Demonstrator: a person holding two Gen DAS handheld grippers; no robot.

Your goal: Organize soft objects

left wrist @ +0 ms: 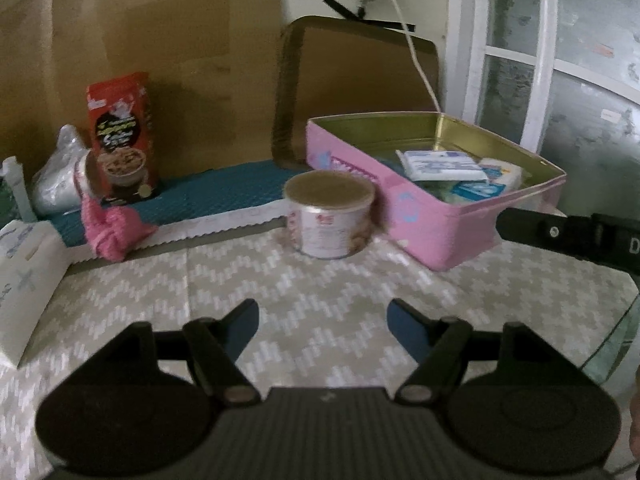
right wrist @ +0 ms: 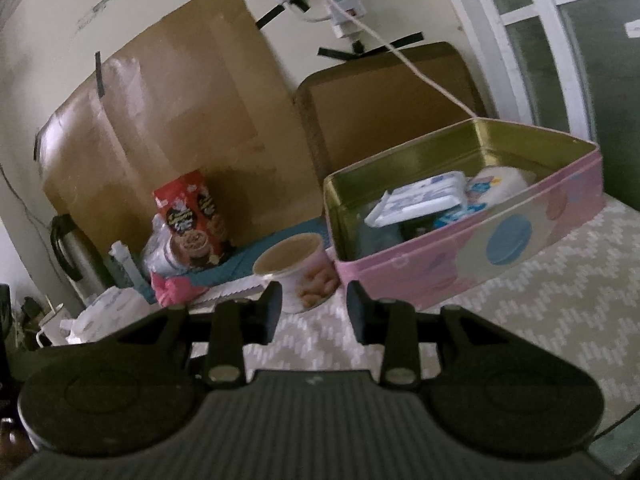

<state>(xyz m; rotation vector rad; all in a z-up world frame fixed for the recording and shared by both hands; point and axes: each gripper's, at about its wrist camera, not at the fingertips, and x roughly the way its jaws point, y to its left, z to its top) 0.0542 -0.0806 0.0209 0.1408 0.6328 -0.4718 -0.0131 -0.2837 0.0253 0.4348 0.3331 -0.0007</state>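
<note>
Right now both of your tools are empty: the left tool hangs with its jaws spread wide over the zigzag-patterned tabletop, and the right tool has its jaws parted more narrowly, nothing between them, pointing toward the small round tin beside the pink tin box. That box already holds several soft packs — a white-and-blue tissue pack lies on top, with other packets under and beside it. My guess is that the soft thing left to sort is the pink knitted cloth, bunched at the edge of the teal mat, just in front of the red snack pouch and well apart from the box. It should be light and floppy, with no stiffness to help you, so it will sag and trail once lifted; its loose knit could snag on the mat. Take it at the thickest bunched part near the middle, not at a thin corner, and close firmly — a fold gives the pads something to bite. The white pack at the left edge of the left wrist view looks soft too, though it is only partly in view; pinch it across its narrow side. Mind the round tin, which stands between the cloth and the box.
</note>
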